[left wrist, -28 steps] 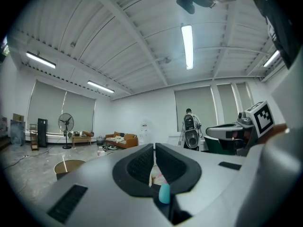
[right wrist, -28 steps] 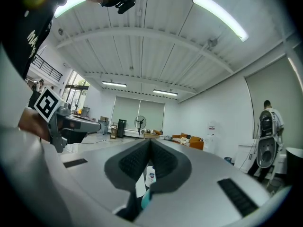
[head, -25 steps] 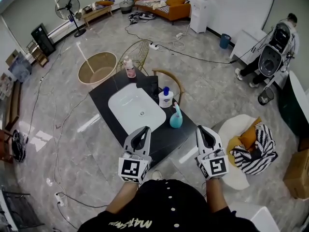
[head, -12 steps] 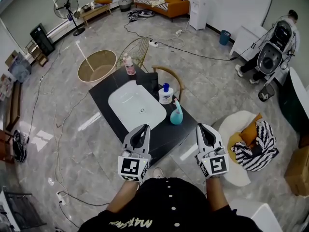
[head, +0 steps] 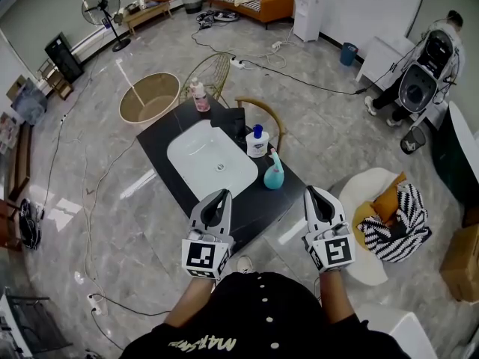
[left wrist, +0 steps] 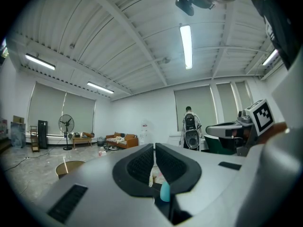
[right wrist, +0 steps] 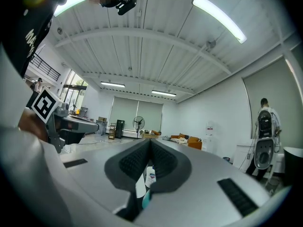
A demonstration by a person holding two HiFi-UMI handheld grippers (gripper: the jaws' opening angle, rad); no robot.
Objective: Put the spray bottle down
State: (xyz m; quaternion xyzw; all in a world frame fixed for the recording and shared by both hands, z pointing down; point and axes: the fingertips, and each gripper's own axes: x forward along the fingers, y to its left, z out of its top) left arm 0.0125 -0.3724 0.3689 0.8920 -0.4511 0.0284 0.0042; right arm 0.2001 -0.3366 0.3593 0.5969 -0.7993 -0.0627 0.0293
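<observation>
The teal spray bottle [head: 274,172] stands upright on the black table [head: 168,144], near its right edge beside the white basin [head: 211,163]. No gripper touches it. My left gripper [head: 218,198] and right gripper [head: 314,194] hover side by side short of the table's near corner, both shut with nothing between the jaws. The left gripper view has its closed pads [left wrist: 142,161] pointing level, and a sliver of the teal bottle [left wrist: 164,192] shows below them. In the right gripper view the closed pads [right wrist: 163,164] frame a white pump bottle [right wrist: 150,178].
A white bottle with a blue pump [head: 257,142] and a pink bottle [head: 199,96] also stand on the table. A wooden chair [head: 263,118] is behind it, a round tub [head: 149,98] at far left, and a white beanbag with striped cloth [head: 389,219] at right. Cables cross the floor.
Only the head view has drifted slightly. Both grippers and the bottles keep their places.
</observation>
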